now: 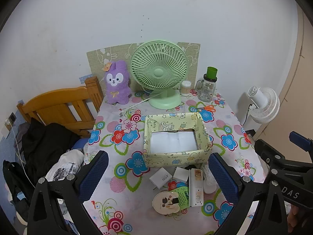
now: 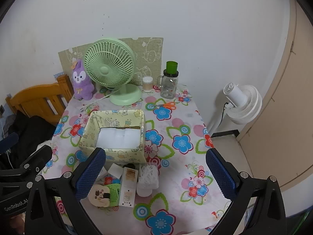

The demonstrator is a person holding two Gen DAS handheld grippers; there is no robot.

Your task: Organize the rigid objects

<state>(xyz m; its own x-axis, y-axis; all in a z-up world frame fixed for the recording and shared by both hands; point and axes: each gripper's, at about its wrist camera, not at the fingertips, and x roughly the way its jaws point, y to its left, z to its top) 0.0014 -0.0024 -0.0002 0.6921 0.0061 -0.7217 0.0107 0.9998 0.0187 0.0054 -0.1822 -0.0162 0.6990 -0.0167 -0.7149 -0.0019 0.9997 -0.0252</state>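
My left gripper [image 1: 158, 178] is spread wide and holds nothing; it hangs above the near edge of the table, its 2 blue pads framing the clutter below. My right gripper [image 2: 155, 173] is likewise spread and holds nothing, level with the left and just beside it.

Between and beneath the fingers lies the pile to be sorted, all of it touching or near touching: a white charger block [image 1: 160, 178], a small white cube [image 1: 181, 174], a long white remote-like unit [image 1: 196, 188], a round cream compact [image 1: 166, 202] overlapping a green perforated case [image 1: 181, 194], and a clear tub of white sticks [image 2: 148, 177] at the right of the heap.

Just beyond the pile stands the yellow patterned box [image 1: 176, 157], open-topped, with only a white liner showing inside.

Judgement: no item has been placed; the step in hand is the first pick. The charger block sits clear on the left of the heap and is the easiest target for my left gripper. The next move calls for a descent with fingers straddling 1 item only, since neighbours press close.

Farther off stand a green fan [image 1: 158, 72], a purple plush [image 1: 117, 82], a glass jar [image 1: 208, 87] and orange scissors [image 1: 207, 108], well apart from the work.
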